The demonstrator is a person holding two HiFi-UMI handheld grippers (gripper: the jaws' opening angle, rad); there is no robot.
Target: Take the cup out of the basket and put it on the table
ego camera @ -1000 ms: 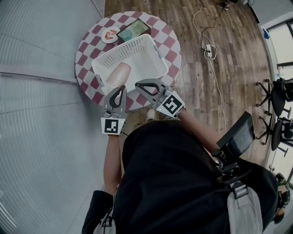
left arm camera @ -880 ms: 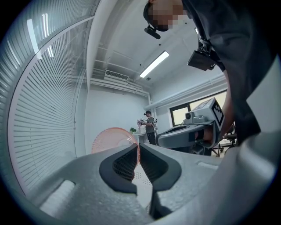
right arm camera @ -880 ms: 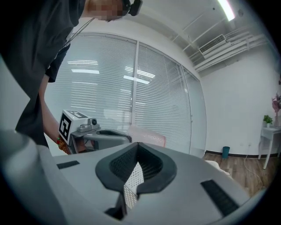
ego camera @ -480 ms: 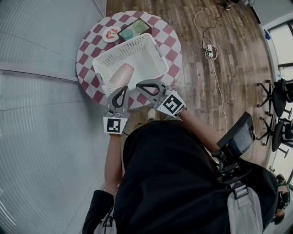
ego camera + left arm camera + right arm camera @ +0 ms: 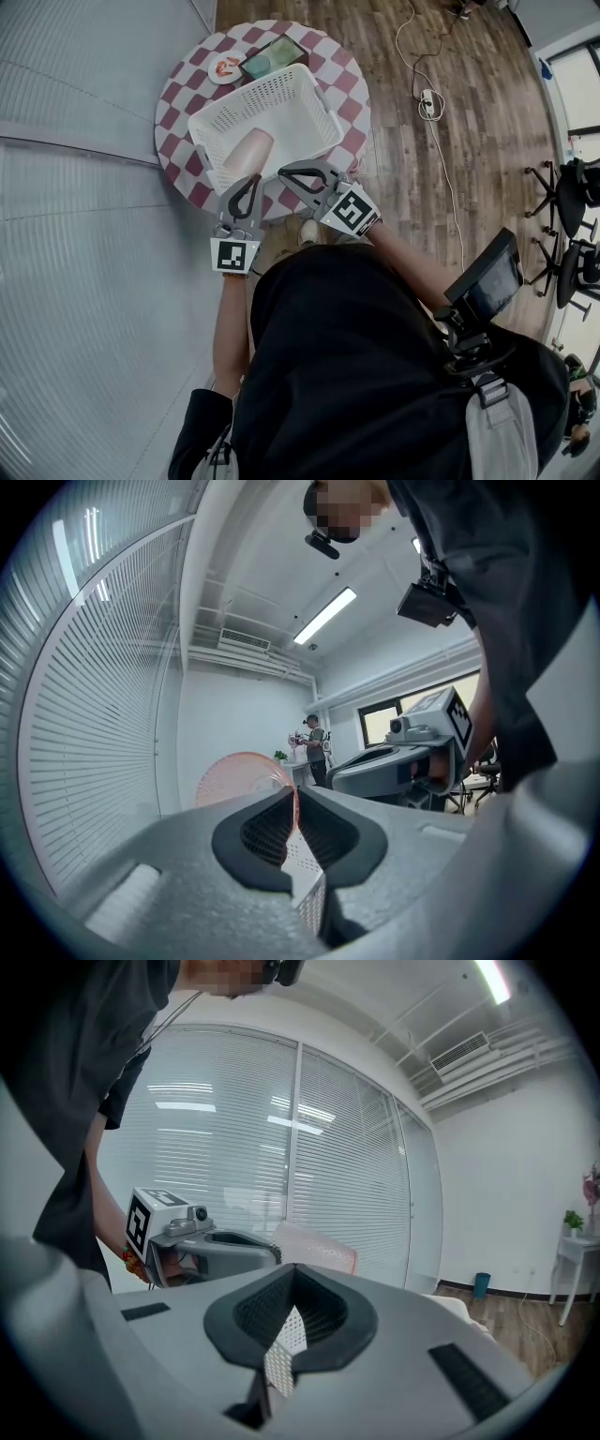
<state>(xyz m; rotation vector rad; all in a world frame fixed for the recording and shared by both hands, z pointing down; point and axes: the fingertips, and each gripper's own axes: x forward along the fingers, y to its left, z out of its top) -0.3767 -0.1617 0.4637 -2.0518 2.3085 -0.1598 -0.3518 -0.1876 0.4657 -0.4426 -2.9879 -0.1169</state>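
Cup (image 5: pixel 246 150) lying on side in basket (image 5: pixel 309 108) on desk (image 5: pixel 349 77), wider end facing person, so left tongs (image 5: pixel 250 177) pointing at its rim, narrowed to slit, pinching wall or not unclear; right tongs (image 5: pixel 282 172) hovering shut, empty, beside basket

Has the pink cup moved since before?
No. The cup still lies at the same near side of the basket, with the left gripper shut on its rim.

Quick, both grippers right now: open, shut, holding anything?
Left gripper: closed on the cup, at its rim.
Right gripper: closed on the basket, at its mesh wall.
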